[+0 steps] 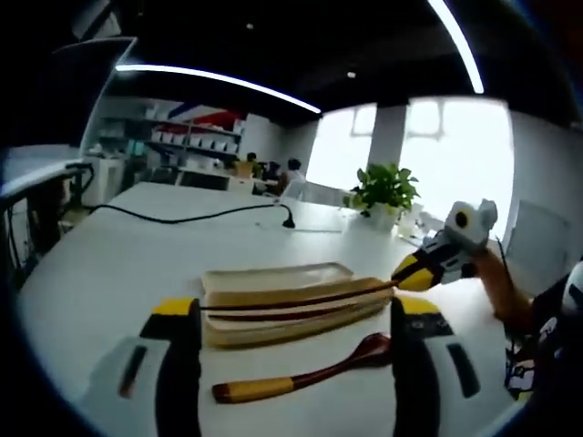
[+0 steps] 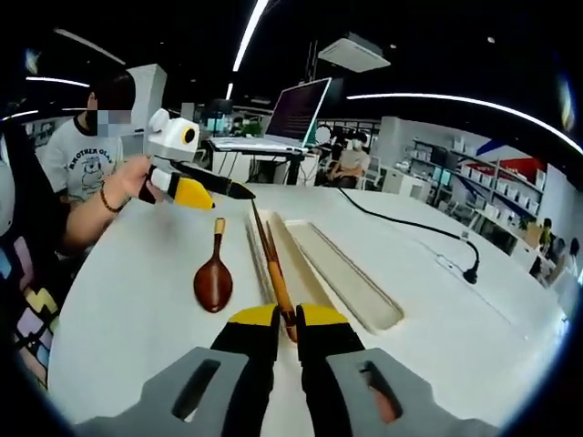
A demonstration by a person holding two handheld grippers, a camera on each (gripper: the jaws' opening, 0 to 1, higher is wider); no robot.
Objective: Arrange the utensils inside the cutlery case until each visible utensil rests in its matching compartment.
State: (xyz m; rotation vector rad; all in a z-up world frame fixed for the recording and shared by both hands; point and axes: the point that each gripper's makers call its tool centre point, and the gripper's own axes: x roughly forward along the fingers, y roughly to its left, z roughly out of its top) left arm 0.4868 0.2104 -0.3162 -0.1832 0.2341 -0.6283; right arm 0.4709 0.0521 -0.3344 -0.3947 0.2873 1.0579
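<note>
Two chopsticks [image 2: 273, 259] lie along the case [image 2: 342, 273], their near ends pinched in your right gripper [image 2: 289, 332]. Your left gripper [image 1: 296, 341] hangs wide open and empty. Beside the case on the table [image 2: 137, 300], the spoon [image 2: 214, 282] looks light, stiff and slick; grip its handle.

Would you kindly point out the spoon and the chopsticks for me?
spoon [image 2: 212, 284]: right gripper view, on its bowl.
chopsticks [image 2: 273, 266]: right gripper view, mid-shaft, over the case.
</note>
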